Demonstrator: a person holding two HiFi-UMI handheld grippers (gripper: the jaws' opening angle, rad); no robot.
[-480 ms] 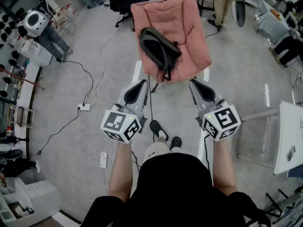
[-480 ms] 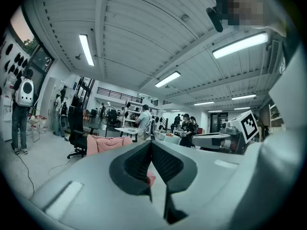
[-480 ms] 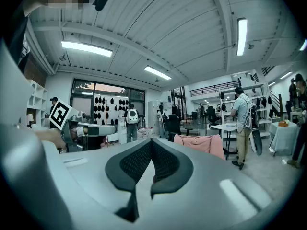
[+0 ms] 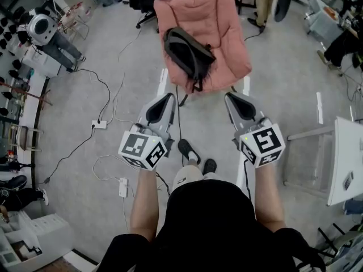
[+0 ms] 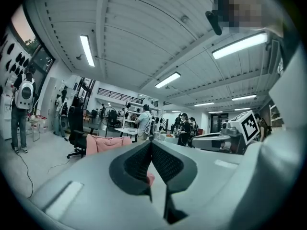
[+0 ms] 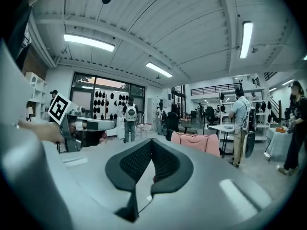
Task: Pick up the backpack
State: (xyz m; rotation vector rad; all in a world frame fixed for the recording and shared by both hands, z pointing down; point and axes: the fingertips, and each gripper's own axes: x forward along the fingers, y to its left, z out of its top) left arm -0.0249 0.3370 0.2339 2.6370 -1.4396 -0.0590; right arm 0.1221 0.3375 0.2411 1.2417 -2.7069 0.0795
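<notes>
Since the earlier frame, the pink armchair (image 4: 229, 35) and the black backpack (image 4: 187, 52) have shifted slightly up and left in the head view, and the two grippers have barely moved. The backpack lies tilted on the armchair's seat, well ahead of both tools. The left gripper (image 4: 165, 101) and the right gripper (image 4: 232, 100) are held side by side over the grey floor (image 4: 283, 95), pointing towards the chair. A white power strip (image 4: 100, 124) lies on the floor to the left.

In the left gripper view, the left gripper (image 5: 151, 146) has its dark pads pressed together with nothing between them. The armchair (image 5: 108, 143) shows beyond.

In the right gripper view, the right gripper (image 6: 151, 146) is likewise closed and empty, with the armchair (image 6: 199, 143) ahead.
</notes>
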